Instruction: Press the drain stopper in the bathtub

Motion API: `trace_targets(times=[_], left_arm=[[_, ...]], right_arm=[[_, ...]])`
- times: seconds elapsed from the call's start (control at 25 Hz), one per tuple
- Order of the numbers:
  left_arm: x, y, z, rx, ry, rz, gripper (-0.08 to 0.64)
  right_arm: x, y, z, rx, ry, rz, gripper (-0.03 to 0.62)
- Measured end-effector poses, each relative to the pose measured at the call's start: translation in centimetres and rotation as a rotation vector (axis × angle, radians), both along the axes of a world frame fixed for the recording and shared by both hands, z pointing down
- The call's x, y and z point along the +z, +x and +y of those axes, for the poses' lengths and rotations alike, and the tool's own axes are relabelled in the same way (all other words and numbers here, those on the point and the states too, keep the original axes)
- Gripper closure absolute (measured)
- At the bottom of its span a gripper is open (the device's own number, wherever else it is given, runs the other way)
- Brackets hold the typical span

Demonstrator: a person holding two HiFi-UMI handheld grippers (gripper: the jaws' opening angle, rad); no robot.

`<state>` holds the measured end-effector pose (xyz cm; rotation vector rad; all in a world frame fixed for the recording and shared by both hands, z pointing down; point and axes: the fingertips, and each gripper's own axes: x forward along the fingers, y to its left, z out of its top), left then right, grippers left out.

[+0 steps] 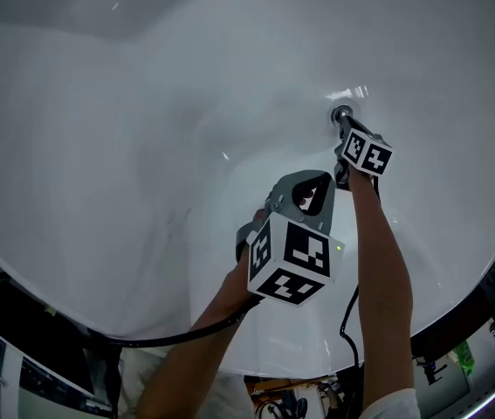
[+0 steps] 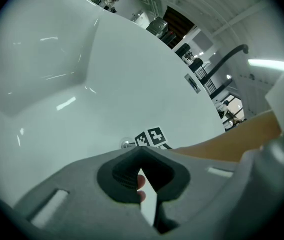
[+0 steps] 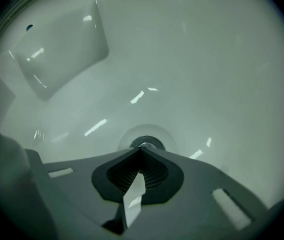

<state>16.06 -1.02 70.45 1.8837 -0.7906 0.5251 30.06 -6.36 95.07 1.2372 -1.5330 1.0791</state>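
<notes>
The white bathtub (image 1: 125, 147) fills nearly the whole head view, and the round metal drain stopper (image 1: 341, 113) sits at the bottom of the basin, toward the upper right of that view. The right claw (image 1: 345, 129) is stretched down into the tub on a bare forearm (image 1: 385, 260), with its marker cube (image 1: 366, 153) just behind the tip. In the right gripper view its 2 jaws are clenched tip to tip with nothing between them, and the right claw (image 3: 142, 149) points right at the near edge of the drain stopper (image 3: 147, 143). From here I cannot tell whether the tip actually touches the metal.

The left claw (image 1: 313, 178) hangs higher above the tub floor, well short of the drain, nearer the person. In its own view the left claw (image 2: 140, 149) is also clenched and holds nothing. Past its tip, the drain stopper (image 2: 127, 144) and the right claw's marker cube (image 2: 152, 136) are visible. A black cable (image 1: 186, 332) trails back over the tub rim.
</notes>
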Motion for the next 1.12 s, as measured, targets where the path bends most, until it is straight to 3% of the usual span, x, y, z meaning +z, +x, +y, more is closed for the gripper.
trace_targets(times=[0.16,0.4,0.72,1.12], left_arm=[[0.0,0.6,0.3,-0.013,-0.030,0.026,0.560],[-0.3,0.5,-0.4,-0.026,-0.015,0.038,0.560],[-1.1,1.5,-0.4,-0.007,0.001,0.063,0.561],[-1.6,2.4,0.3,0.044,0.028,0.053,0.560]], right_arm=[[0.8,0.1,-0.3,0.019,-0.011,0.005,0.591],[2.2,0.7,0.0,0.094,-0.062,0.016,0.589],[2.5,0.8,-0.1,0.105,-0.103,0.075,0.588],[0.1,-0.6,0.0,0.014,-0.063,0.020,0.589]])
